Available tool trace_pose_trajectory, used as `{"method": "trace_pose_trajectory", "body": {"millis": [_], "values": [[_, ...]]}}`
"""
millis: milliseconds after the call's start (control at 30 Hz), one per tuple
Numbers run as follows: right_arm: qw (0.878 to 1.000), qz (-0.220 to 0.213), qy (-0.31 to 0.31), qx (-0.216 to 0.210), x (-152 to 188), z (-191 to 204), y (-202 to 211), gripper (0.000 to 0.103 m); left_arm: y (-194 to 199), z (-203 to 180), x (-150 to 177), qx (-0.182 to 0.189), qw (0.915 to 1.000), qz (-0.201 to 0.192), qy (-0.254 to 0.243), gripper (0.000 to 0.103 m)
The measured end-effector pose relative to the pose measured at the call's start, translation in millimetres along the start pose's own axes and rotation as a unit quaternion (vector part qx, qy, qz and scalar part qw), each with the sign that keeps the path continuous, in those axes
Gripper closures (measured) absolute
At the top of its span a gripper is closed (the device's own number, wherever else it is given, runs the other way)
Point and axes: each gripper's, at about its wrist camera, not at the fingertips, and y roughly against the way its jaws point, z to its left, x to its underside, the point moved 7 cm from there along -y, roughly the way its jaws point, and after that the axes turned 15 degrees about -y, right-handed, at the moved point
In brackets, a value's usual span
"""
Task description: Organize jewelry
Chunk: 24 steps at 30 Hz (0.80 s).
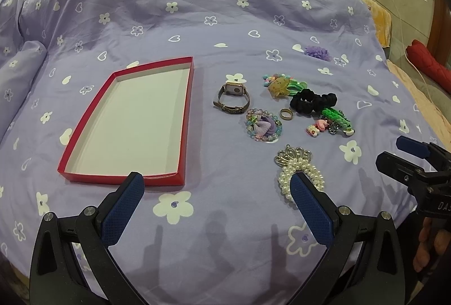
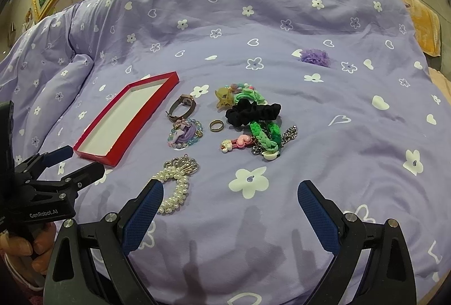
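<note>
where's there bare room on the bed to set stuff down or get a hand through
The red tray is bare inside. Bare quilt lies right of the green braid, and between the open left gripper and right gripper. A narrow lane runs between tray and watch. Crowded: watch, ring, black scrunchie, pearl piece.

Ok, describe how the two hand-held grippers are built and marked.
Both the left hand-held gripper and the right hand-held gripper have black angular frames with silver pivot bolts and blue, cross-hatched finger pads. White "GenRobot.AI" lettering sits on the left one's body, seen from the right wrist.
</note>
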Motion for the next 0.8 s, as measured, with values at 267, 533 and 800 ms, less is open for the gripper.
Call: {"method": "trace_pose_trajectory", "body": {"millis": [267,533,800], "values": [[1.0,0.001,0.003,-0.003,0.0,3.4,0.7,0.005,-0.3,-0.6,-0.5,0.0,1.0,-0.001,0.0,0.0],[1.0,0.002,0.004,-0.005,-0.4,6.6,-0.8,0.005,-0.3,1.2,-1.3,0.0,1.0,-0.002,0.001,0.0],[1.0,-0.007,0.004,-0.013,-1.6,8.0,1.7,0.005,5.1,3.8,-4.7,-0.003,0.9999,-0.011,0.002,0.0]]}}
